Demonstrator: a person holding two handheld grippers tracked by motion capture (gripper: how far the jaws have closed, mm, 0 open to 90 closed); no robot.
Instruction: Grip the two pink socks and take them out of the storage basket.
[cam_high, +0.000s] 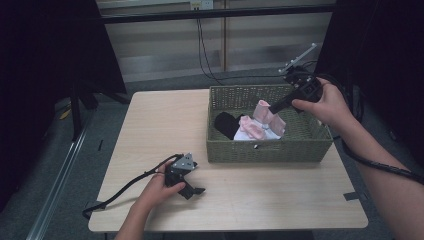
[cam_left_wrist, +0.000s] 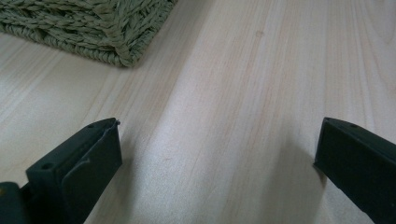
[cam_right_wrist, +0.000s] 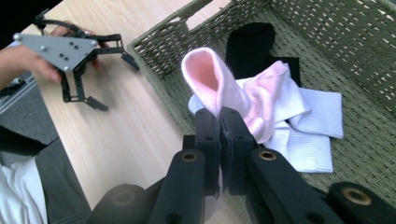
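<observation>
A green woven basket (cam_high: 270, 150) stands on the right half of the wooden table (cam_high: 165, 120). Above its inside, my right gripper (cam_high: 272, 107) is shut on a pink sock (cam_high: 263, 111), which hangs lifted over the other socks. The right gripper view shows the jaws (cam_right_wrist: 219, 116) pinched together on the pink sock (cam_right_wrist: 210, 79) just below its open cuff. A black sock (cam_right_wrist: 250, 42), a white sock (cam_right_wrist: 313, 121) and a second pink sock (cam_high: 252, 128) lie on the basket floor. My left gripper (cam_high: 197, 179) rests open on the table at the front left, with nothing between its fingers (cam_left_wrist: 93, 154).
The basket's corner (cam_left_wrist: 93, 28) lies just ahead of the left gripper. Bare tabletop (cam_left_wrist: 224, 70) stretches between the left jaws and to the basket's left. Cables trail from both grippers. Dark curtains flank the table, and a wall with cables runs behind it.
</observation>
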